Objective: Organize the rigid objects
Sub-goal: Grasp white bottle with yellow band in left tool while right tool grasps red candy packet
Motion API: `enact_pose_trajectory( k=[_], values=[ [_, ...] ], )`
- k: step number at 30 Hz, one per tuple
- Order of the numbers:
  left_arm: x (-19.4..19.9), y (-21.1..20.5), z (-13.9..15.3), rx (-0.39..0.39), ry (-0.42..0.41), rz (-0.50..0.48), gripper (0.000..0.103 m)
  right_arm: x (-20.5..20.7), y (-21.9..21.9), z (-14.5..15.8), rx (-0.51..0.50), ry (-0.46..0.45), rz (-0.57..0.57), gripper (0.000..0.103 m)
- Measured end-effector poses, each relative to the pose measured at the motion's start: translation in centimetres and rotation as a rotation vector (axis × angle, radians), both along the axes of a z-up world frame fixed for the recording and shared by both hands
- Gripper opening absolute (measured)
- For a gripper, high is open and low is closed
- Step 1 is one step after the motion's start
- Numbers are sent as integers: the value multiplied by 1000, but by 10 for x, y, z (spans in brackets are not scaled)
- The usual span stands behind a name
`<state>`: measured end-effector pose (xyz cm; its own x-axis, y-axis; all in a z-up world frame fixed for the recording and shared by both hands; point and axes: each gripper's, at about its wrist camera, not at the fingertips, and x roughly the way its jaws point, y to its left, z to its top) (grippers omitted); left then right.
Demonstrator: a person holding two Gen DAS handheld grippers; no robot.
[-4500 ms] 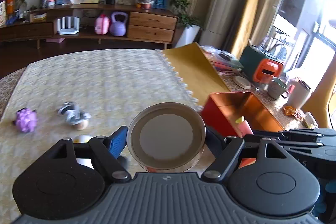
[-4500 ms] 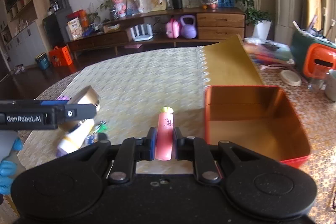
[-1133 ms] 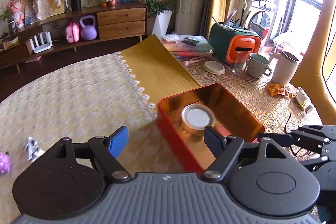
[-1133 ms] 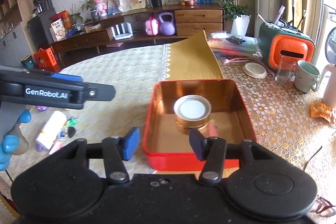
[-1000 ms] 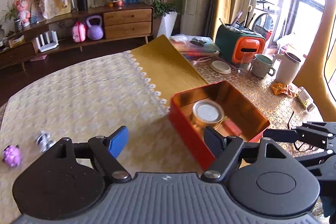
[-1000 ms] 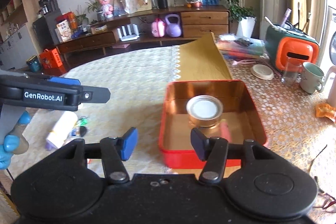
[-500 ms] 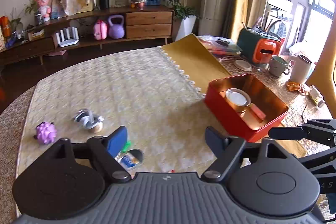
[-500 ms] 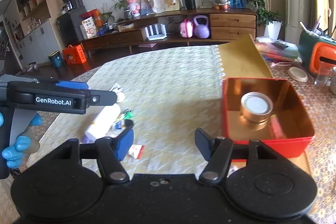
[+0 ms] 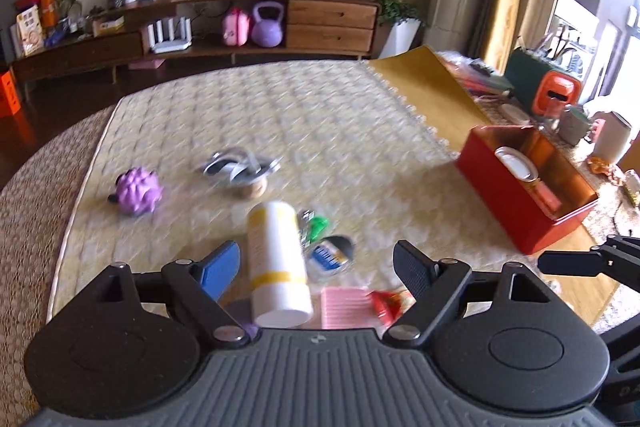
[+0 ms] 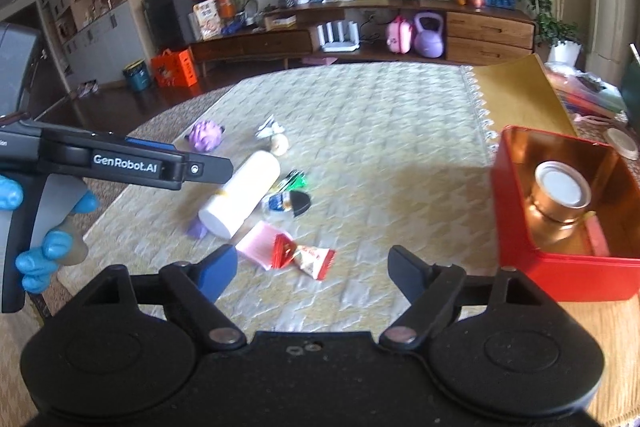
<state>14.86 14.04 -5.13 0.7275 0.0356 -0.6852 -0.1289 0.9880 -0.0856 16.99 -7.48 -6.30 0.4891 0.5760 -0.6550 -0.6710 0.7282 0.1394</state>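
Observation:
My left gripper (image 9: 316, 263) is open and empty, just above a white bottle with yellow bands (image 9: 276, 259) that lies on the tablecloth; the bottle also shows in the right wrist view (image 10: 242, 193). My right gripper (image 10: 312, 271) is open and empty, above a pink packet (image 10: 258, 245) and a red-and-white candy wrapper (image 10: 304, 257). The red tin (image 10: 560, 267) at the right holds a round gold jar with a white lid (image 10: 562, 195) and a pink tube (image 10: 598, 239). In the left wrist view the tin (image 9: 516, 211) is at the right.
A purple spiky toy (image 9: 138, 191), a small silver-and-white item (image 9: 240, 169), a green wrapper (image 9: 316, 227) and a blue-labelled sachet (image 9: 330, 255) lie near the bottle. A mug, jug and orange-green holder (image 9: 552, 91) stand beyond the tin. A yellow mat (image 9: 428, 87) lies behind.
Both grippers have swung left, away from the red tin and toward the loose items. The white bottle now lies between the left fingers. Both grippers stay open.

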Motion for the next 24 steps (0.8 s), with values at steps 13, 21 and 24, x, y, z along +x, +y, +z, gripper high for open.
enact_pose_trajectory(
  k=[13, 21, 24],
  values=[
    [15, 14, -34, 48, 13, 28, 103, 16, 27, -31, -96, 18, 90, 82],
    [36, 19, -52, 28, 56, 41, 103, 31, 43, -48, -187, 3, 170, 73],
    [41, 23, -57, 11, 68, 53, 103, 39, 47, -53, -199, 9, 197, 66]
  ],
)
